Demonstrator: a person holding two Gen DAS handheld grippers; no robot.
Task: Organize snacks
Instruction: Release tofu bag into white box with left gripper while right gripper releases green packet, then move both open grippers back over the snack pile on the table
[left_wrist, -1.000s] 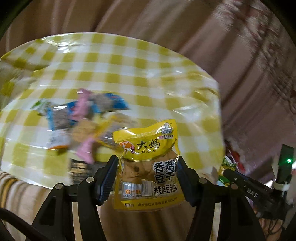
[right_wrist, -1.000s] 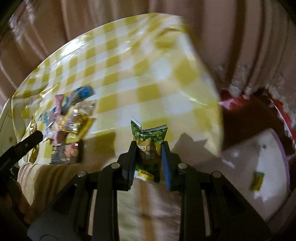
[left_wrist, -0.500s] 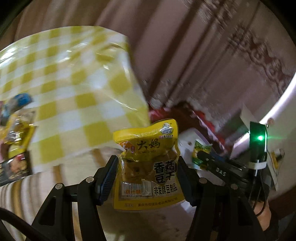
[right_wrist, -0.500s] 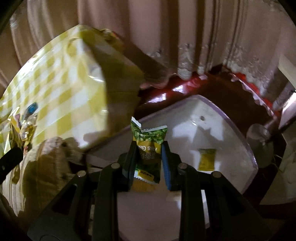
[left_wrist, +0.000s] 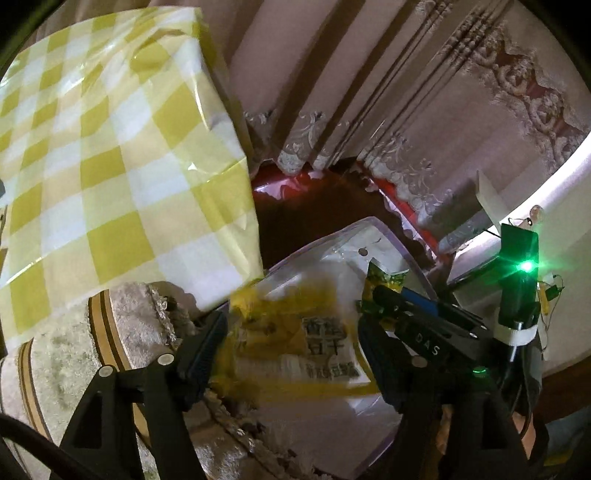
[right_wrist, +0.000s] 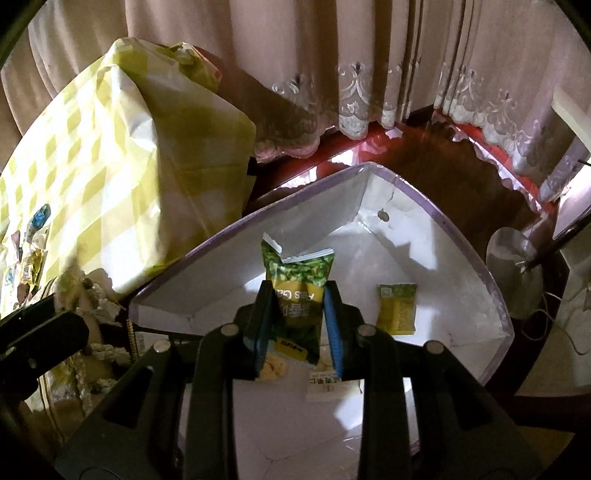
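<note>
Left gripper (left_wrist: 291, 343) has just been opening; the blurred yellow packet (left_wrist: 295, 354) sits loose between its jaws, over the white box (right_wrist: 388, 240). Right gripper (right_wrist: 295, 325) clamps the green packet (right_wrist: 297, 280), centre frame, above that box.
</note>
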